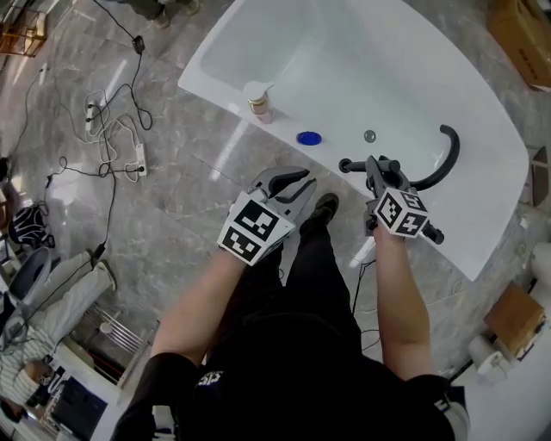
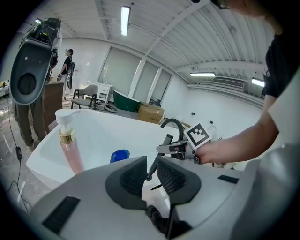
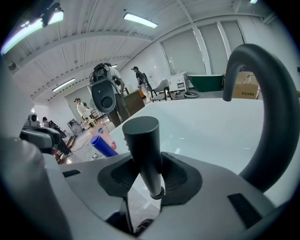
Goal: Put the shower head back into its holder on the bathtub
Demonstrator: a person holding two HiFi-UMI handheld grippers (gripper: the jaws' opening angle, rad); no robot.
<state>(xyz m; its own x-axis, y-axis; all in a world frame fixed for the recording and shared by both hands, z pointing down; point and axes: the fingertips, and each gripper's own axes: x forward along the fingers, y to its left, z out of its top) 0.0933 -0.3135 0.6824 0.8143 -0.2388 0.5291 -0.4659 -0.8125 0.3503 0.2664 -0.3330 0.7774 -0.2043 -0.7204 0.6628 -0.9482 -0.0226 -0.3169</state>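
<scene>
My right gripper (image 1: 379, 170) is shut on the dark cylindrical shower head handle (image 1: 347, 165), just over the near rim of the white bathtub (image 1: 482, 181). In the right gripper view the handle (image 3: 143, 140) stands tilted between the pads of the right gripper (image 3: 150, 177). A dark curved spout (image 1: 448, 155) (image 3: 276, 112) rises just right of it. A small round metal fitting (image 1: 369, 136) sits on the rim beyond. My left gripper (image 1: 293, 183) (image 2: 151, 171) hangs to the left, outside the tub. Its pads stand a narrow gap apart with nothing between them.
A pink pump bottle (image 1: 260, 105) (image 2: 68, 145) and a blue object (image 1: 308, 138) (image 2: 120, 155) rest on the tub's rim to the left. Cables and a power strip (image 1: 116, 138) lie on the grey floor. Cardboard boxes (image 1: 521, 26) stand at the far right.
</scene>
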